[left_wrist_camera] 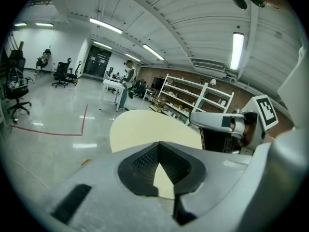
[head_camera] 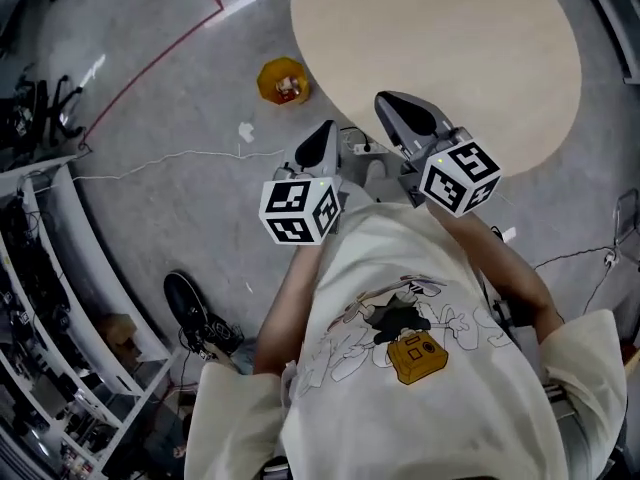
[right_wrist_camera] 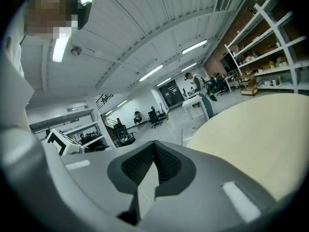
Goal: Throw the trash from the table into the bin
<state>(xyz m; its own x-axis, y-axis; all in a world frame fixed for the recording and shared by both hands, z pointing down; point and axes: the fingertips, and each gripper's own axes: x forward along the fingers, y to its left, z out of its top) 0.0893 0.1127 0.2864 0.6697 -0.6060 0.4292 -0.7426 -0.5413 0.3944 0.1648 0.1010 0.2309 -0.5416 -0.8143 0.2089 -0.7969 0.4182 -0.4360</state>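
The round beige table (head_camera: 450,38) has a bare top with no trash in sight. A yellow bin (head_camera: 283,80) stands on the floor left of the table, with scraps inside it. My left gripper (head_camera: 325,133) is held up near the person's chest, its jaws shut and empty, and it points over the floor by the table's edge. My right gripper (head_camera: 400,108) is beside it, shut and empty, with its tip over the table's near rim. The left gripper view has the closed left gripper (left_wrist_camera: 158,146) before the table (left_wrist_camera: 145,127). In the right gripper view the shut right gripper (right_wrist_camera: 154,145) stands left of the table (right_wrist_camera: 256,139).
A white scrap (head_camera: 246,131) lies on the grey floor near the bin. Cables, a red tape line (head_camera: 160,58) and a black shoe (head_camera: 188,303) are on the floor. Shelving (head_camera: 60,298) runs along the left. A person (left_wrist_camera: 129,83) stands far off by desks.
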